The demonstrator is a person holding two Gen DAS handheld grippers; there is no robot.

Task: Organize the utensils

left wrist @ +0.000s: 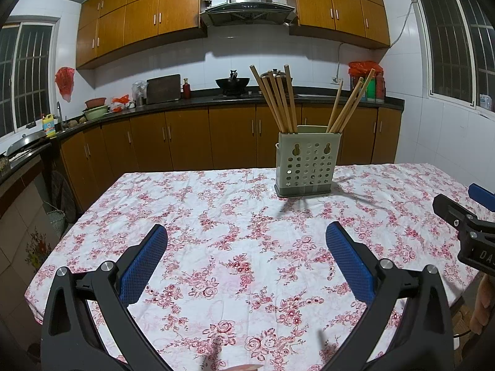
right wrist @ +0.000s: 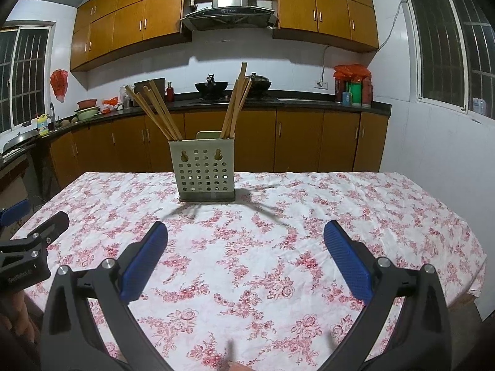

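Observation:
A pale green perforated utensil holder [left wrist: 304, 167] [right wrist: 204, 170] stands upright on the floral tablecloth [left wrist: 216, 216] [right wrist: 278, 216], well ahead of both grippers. Several wooden chopsticks [left wrist: 278, 99] [right wrist: 157, 111] stick out of its left compartment, and several more [left wrist: 349, 105] [right wrist: 236, 105] lean out of its right side. My left gripper [left wrist: 246, 235] hovers above the cloth, open, with nothing between its blue pads. My right gripper [right wrist: 246, 235] is likewise open and empty. Each gripper shows at the edge of the other's view, the right gripper [left wrist: 467, 216] and the left gripper [right wrist: 27, 241].
Behind the table runs a dark kitchen counter [left wrist: 216, 99] with a wok [left wrist: 232, 83], bowls and bottles, over wooden cabinets. White tiled walls with barred windows [right wrist: 445, 49] flank the room. A hand [left wrist: 482, 306] shows at the right edge of the left wrist view.

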